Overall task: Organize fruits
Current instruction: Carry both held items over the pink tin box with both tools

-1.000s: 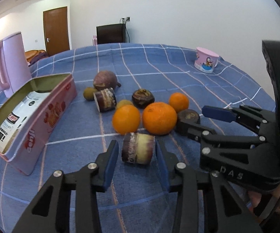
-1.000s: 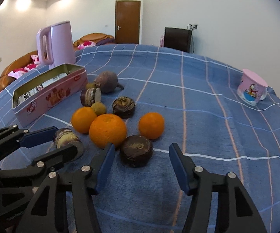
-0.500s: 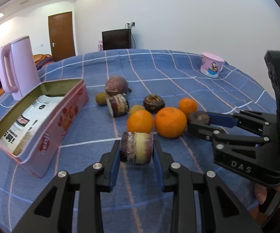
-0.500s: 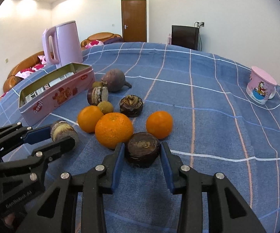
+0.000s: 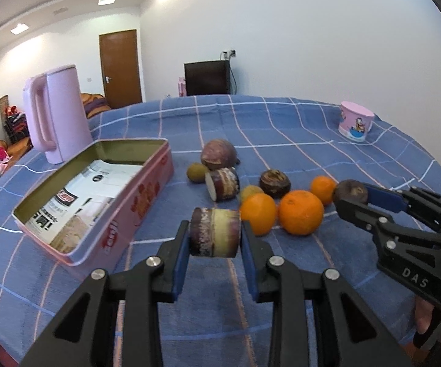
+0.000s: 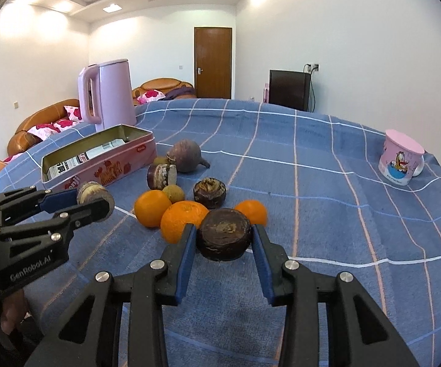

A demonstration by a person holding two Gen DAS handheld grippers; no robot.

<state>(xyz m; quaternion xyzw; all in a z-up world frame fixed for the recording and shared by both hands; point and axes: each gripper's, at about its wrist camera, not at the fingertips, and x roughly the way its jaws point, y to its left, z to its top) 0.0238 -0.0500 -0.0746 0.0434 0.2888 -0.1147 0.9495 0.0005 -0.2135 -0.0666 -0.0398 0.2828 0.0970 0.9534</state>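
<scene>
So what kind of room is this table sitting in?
Most likely a living room at home: a brown sofa with floral cushions stands behind the table, a pink electric kettle and a cartoon mug sit on the checked cloth, and a wooden door is at the back.

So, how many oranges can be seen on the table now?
3. A large orange lies in the middle of the cluster, a second orange touches its left side, and a smaller orange lies behind it to the right. None seems hidden.
</scene>
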